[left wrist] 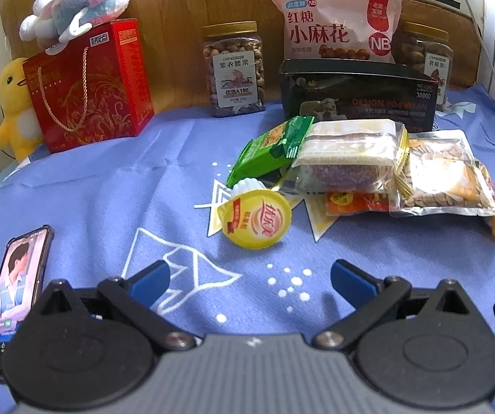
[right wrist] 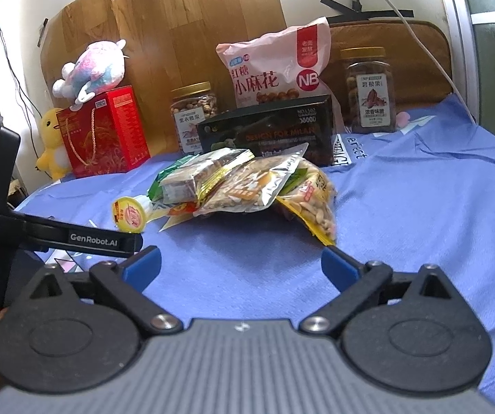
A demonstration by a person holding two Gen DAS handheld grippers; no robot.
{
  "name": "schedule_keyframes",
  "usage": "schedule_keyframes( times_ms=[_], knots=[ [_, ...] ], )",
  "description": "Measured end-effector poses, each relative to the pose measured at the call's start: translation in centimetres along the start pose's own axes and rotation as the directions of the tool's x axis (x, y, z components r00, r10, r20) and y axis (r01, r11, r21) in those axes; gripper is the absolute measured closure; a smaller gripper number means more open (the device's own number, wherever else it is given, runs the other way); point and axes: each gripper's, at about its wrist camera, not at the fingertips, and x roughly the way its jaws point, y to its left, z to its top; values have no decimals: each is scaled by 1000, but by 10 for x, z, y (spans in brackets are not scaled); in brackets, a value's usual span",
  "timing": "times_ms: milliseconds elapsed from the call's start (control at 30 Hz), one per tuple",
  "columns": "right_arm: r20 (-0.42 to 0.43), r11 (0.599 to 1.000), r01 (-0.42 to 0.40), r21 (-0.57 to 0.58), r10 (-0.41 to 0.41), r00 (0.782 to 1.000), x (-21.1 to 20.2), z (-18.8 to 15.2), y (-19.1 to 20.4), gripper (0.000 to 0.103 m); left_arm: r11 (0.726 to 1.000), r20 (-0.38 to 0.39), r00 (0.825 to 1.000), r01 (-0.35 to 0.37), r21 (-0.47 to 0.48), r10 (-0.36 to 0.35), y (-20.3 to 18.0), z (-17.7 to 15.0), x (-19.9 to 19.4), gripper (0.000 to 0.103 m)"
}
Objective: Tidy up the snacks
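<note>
Several loose snacks lie heaped on the blue cloth point(left wrist: 85, 207) in front of a black box point(left wrist: 357, 93), and the one nearest the left gripper point(left wrist: 250, 277) is a small yellow-lidded jelly cup point(left wrist: 256, 222), tipped on its side with its lid facing the camera and its white fluted body pointing back toward the pile. Just behind it sit a green packet point(left wrist: 268, 150), a clear-wrapped cake bar point(left wrist: 347, 158), an orange sachet point(left wrist: 354, 203) half tucked under that bar, and a clear bag of seeds point(left wrist: 444, 172); from the right wrist view a bag of peanuts point(right wrist: 316, 203) slumps at the pile's near right edge. Both tools have their jaws spread wide with nothing between them, the right gripper point(right wrist: 240, 264) hovering short of the peanut bag. The cup looks like the easiest first pick, since it lies apart from the heap: I would bring the left jaws in low and level so the pads close across the fluted body rather than the slick lid, because a round cup on its side may roll or squirt out under an off-centre squeeze. The soft bags probably need a pinch on a sealed edge, lifted slowly so neighbours do not drag. Two nut jars point(left wrist: 233, 69), a pink bag point(left wrist: 333, 24), a red gift box point(left wrist: 92, 86) with plush toys and a phone point(left wrist: 16, 303) at the left stand well clear.
</note>
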Motion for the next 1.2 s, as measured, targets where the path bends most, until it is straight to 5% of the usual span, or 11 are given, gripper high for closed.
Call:
schedule_keyframes(
  times_ms=[500, 767, 967, 1133, 1200],
  knots=[
    [10, 1000, 28, 0, -28, 1000, 9, 11, -13, 13, 986, 88, 984, 161, -41, -157, 15, 11, -12, 0],
    [-5, 989, -35, -141, 34, 999, 29, 43, -2, 36, 954, 128, 952, 290, -82, -278, 42, 33, -12, 1],
    [-80, 949, -111, -294, 91, 993, 70, 63, 13, 35, 875, 102, 890, 455, -164, -444, 67, 51, 9, 8],
    [-105, 910, -115, -398, 79, 991, 101, 75, 20, 16, 858, 64, 872, 490, -155, -486, 59, 66, 37, 9],
    [-126, 899, -132, -417, 86, 988, 112, 78, 20, 16, 855, 47, 867, 496, -151, -495, 54, 70, 48, 9]
  ],
)
